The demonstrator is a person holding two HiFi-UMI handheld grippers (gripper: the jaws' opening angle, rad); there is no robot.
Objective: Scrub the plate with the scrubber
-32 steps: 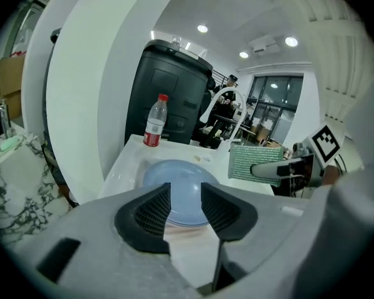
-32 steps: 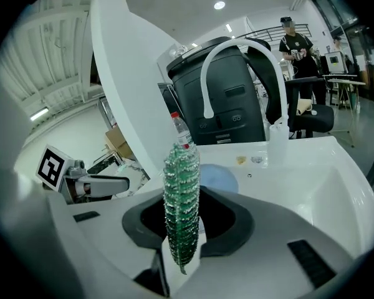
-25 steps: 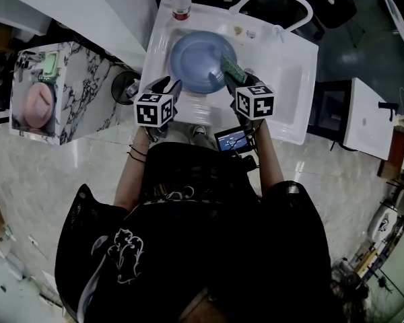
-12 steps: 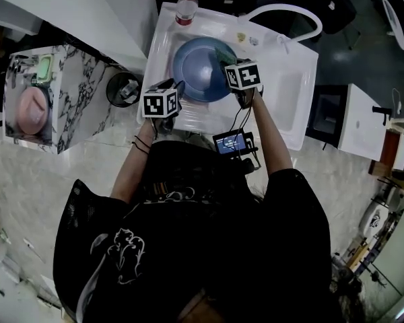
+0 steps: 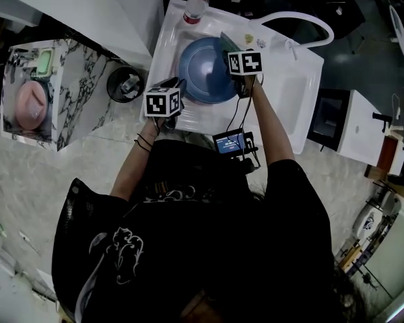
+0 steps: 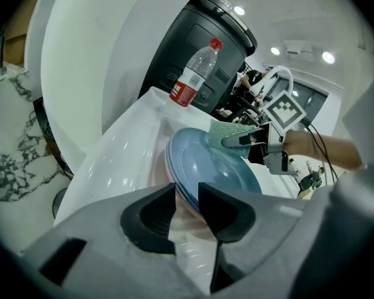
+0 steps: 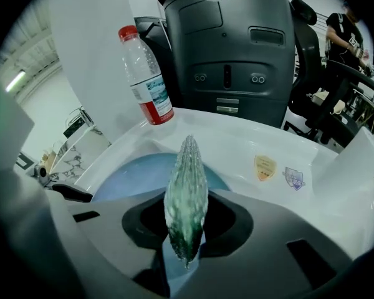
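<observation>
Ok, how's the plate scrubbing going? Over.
Left claw shut on rim of round blue plate. Right claw pinching green mesh scrubber at its far edge. Clear plastic bottle behind, apart.

One plate lying in one sink. One scrubber, one bottle, one bin showing. Two stickers sitting on sink wall. Two grippers showing: left gripper, right gripper.

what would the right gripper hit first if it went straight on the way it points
Likely the sink's back wall just past the plate's far rim, held scrubber touching first; the bottle stands off to the left.
</observation>
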